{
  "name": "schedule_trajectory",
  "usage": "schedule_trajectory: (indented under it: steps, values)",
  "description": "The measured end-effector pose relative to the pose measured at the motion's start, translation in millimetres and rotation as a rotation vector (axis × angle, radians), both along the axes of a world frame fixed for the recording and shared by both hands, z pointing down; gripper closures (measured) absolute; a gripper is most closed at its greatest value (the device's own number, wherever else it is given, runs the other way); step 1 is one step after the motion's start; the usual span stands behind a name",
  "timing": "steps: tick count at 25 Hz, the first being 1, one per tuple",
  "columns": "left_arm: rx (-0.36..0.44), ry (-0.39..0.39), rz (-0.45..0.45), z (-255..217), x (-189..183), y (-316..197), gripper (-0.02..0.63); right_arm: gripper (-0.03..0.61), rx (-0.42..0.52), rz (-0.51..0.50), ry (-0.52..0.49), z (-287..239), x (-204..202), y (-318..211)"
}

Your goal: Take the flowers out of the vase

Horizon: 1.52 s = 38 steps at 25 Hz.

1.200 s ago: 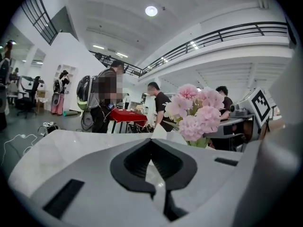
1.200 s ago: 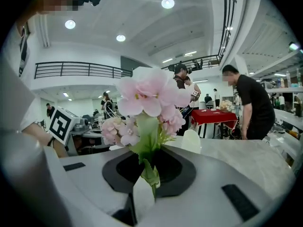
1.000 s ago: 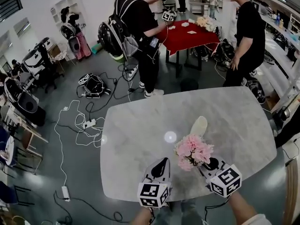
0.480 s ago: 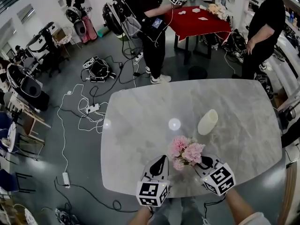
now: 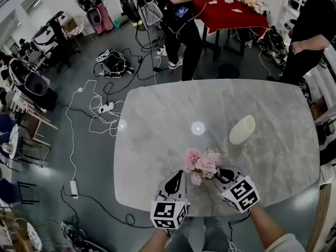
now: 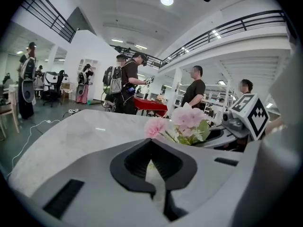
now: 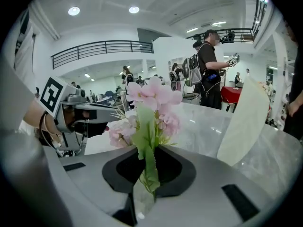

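Flowers out of the vase, held low over the table

The right gripper (image 5: 222, 176) pinches the green stems of the pink flowers (image 5: 202, 164) above the near edge of the table (image 5: 157, 114). The cream vase (image 5: 242, 129) is farther off to the right, well apart. The left gripper (image 5: 180, 176) is squeezed closed on nothing, just left of the flowers. I think the next move is to lay the flowers down gently and let go.

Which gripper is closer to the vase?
Right. The right gripper, holding the flowers, is down-left of the vase in the head view. The left gripper is farther left, past the flowers.
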<state>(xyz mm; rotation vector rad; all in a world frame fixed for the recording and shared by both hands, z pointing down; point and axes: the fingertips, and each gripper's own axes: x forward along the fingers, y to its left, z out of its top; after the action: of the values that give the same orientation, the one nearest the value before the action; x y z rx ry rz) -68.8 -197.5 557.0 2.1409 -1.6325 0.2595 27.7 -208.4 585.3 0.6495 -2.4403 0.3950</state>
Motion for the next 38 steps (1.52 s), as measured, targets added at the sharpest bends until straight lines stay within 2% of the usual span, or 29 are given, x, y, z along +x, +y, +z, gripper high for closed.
schedule_trajectory:
  steps: [19, 25, 38]
  values:
    - [-0.037, 0.021, -0.030, 17, -22, 2, 0.611, 0.511, -0.102, -0.039, 0.089, 42, -23, -2]
    - [-0.044, 0.025, -0.022, 17, -24, 5, 0.610, 0.451, -0.127, -0.047, 0.081, 42, -27, 0]
    - [-0.037, 0.032, -0.019, 14, -24, 7, 0.610, 0.407, -0.107, -0.001, 0.046, 25, -22, -7]
